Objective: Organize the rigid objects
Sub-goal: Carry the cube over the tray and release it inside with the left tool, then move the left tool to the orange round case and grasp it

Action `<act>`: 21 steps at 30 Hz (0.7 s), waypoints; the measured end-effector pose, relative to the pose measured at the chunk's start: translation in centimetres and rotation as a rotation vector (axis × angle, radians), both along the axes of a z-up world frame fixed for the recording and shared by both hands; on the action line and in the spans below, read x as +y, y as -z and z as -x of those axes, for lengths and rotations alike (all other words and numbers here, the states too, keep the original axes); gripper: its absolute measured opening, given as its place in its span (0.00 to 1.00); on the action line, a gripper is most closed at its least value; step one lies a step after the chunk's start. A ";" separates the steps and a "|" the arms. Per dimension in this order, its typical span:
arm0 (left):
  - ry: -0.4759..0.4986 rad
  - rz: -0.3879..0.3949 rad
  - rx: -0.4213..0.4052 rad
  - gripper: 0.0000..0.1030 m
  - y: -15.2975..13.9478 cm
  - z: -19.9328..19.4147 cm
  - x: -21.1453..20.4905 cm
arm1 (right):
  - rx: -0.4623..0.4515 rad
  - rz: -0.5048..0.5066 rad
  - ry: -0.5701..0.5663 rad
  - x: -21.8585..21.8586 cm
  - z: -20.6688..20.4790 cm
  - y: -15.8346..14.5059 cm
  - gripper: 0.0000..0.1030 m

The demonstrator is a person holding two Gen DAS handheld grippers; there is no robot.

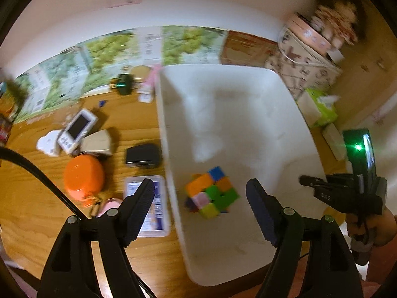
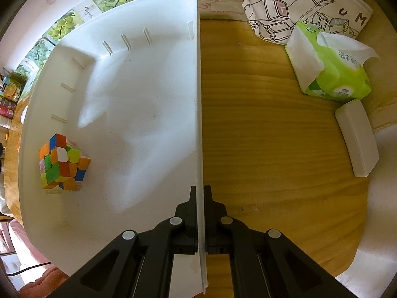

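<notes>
From the left wrist view, the left claw (image 1: 199,196) stands wide with nothing between its black ribbed fingers (image 1: 139,206). It hangs over the near left wall of a large white rectangular plastic bin (image 1: 223,94) that rests on the wooden bench (image 1: 32,218). Inside the bin, close to that left wall, lies a scrambled multicoloured puzzle cube (image 1: 211,192), sitting tilted on the white floor. Left of the bin, on the bench, lie a clear flat plastic case with a blue-and-white label (image 1: 158,206), a black rectangular adapter (image 1: 142,155), a round orange pouch with a clip (image 1: 83,180), a white handheld device with a dark screen (image 1: 77,129), a beige block (image 1: 96,141) and a small white figure (image 1: 48,145). A green tissue pack (image 1: 320,106) sits beyond the bin's right side. At the right edge, the right claw (image 1: 306,181) reaches to the bin's right rim, carried by a hand (image 1: 372,226).

From the right wrist view, the right claw (image 2: 200,193) points down and is clamped on the thin right wall of the white bin (image 2: 198,99), one finger inside and one outside. The puzzle cube (image 2: 63,165) rests at the far left of the bin floor, well apart from this claw. On the bare bench (image 2: 273,161) to the right lie the green tissue pack (image 2: 332,69) with a white sheet sticking out and a white oblong plastic box (image 2: 357,139). A white fabric bag printed with keyboard keys (image 2: 297,5) stands behind them.
</notes>
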State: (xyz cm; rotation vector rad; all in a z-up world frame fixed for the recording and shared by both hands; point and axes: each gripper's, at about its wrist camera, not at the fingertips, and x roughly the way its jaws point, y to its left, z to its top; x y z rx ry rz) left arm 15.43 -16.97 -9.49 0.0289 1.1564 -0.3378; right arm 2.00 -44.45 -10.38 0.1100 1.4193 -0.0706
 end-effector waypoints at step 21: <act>-0.344 -0.080 0.012 0.77 0.6 -2.5 11.4 | 0.026 0.001 0.007 -0.1 -0.7 0.1 0.03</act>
